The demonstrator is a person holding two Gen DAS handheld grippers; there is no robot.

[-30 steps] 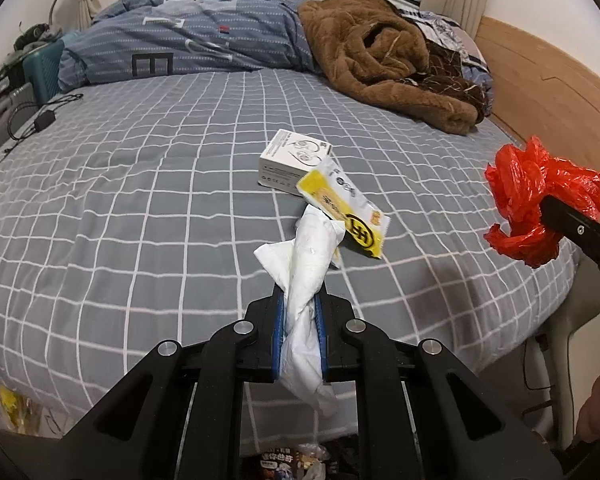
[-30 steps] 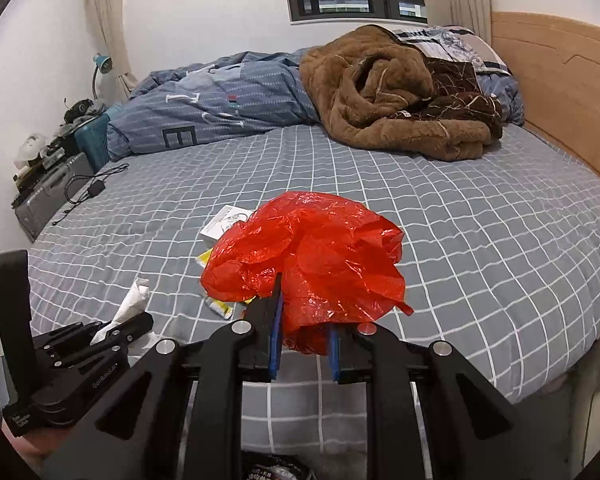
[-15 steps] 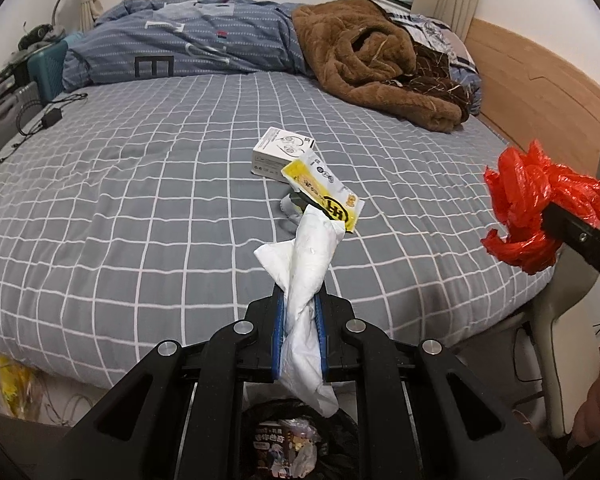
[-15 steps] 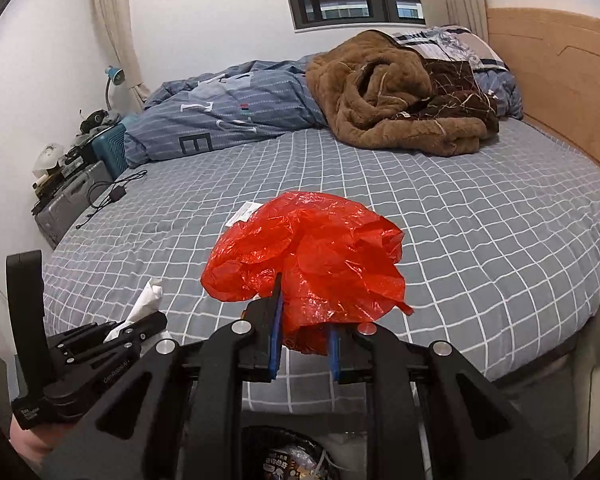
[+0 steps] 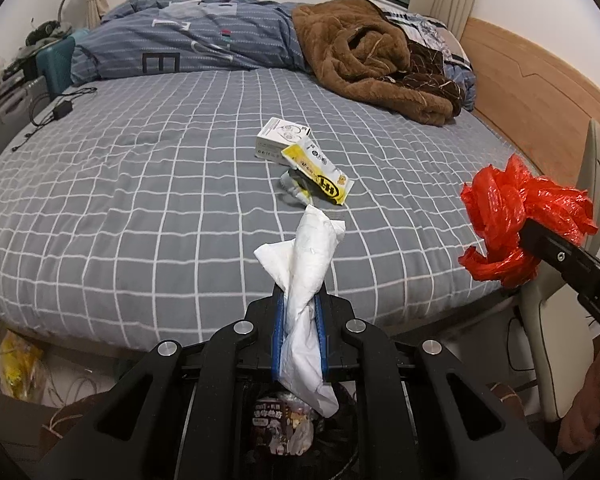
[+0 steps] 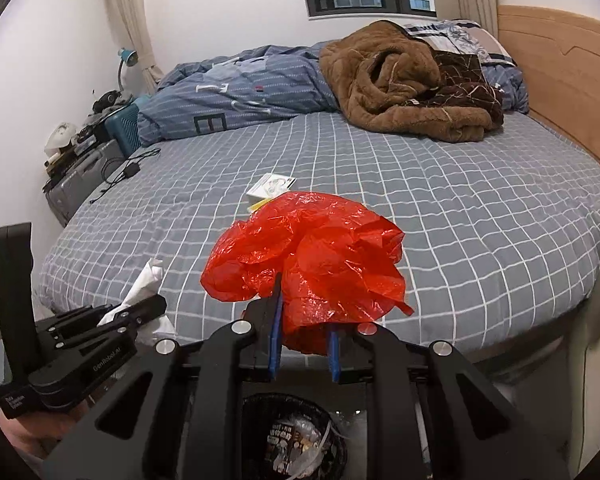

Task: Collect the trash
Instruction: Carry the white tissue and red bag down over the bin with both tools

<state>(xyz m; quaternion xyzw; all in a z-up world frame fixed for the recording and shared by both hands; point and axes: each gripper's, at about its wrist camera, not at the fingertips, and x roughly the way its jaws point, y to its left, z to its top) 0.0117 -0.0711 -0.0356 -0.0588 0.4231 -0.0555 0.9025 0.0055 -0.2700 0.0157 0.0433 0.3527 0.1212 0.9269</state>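
Note:
My left gripper (image 5: 299, 300) is shut on a crumpled white tissue (image 5: 308, 256), which sticks out above and hangs below the blue pads. A crumpled red plastic bag (image 6: 308, 256) bulges from my right gripper (image 6: 305, 312), which is shut on it; the same red plastic bag (image 5: 516, 220) shows at the right of the left wrist view. Directly under both grippers sits a black trash bin (image 6: 296, 436) with wrappers inside, also seen as the trash bin (image 5: 288, 428). On the bed lie a white box (image 5: 280, 138) and a yellow-and-white wrapper (image 5: 320, 170).
A grey checked bed (image 5: 140, 184) fills the view, with a blue duvet (image 5: 188, 40) and a brown blanket (image 5: 372, 60) at the far end. A wooden headboard (image 5: 540, 88) is on the right. A cluttered bedside unit (image 6: 76, 152) and charger cable (image 5: 56, 110) lie left.
Both grippers have drawn back from the bed and risen a little with their loads. The bed edge and the trash bin below have come into view.

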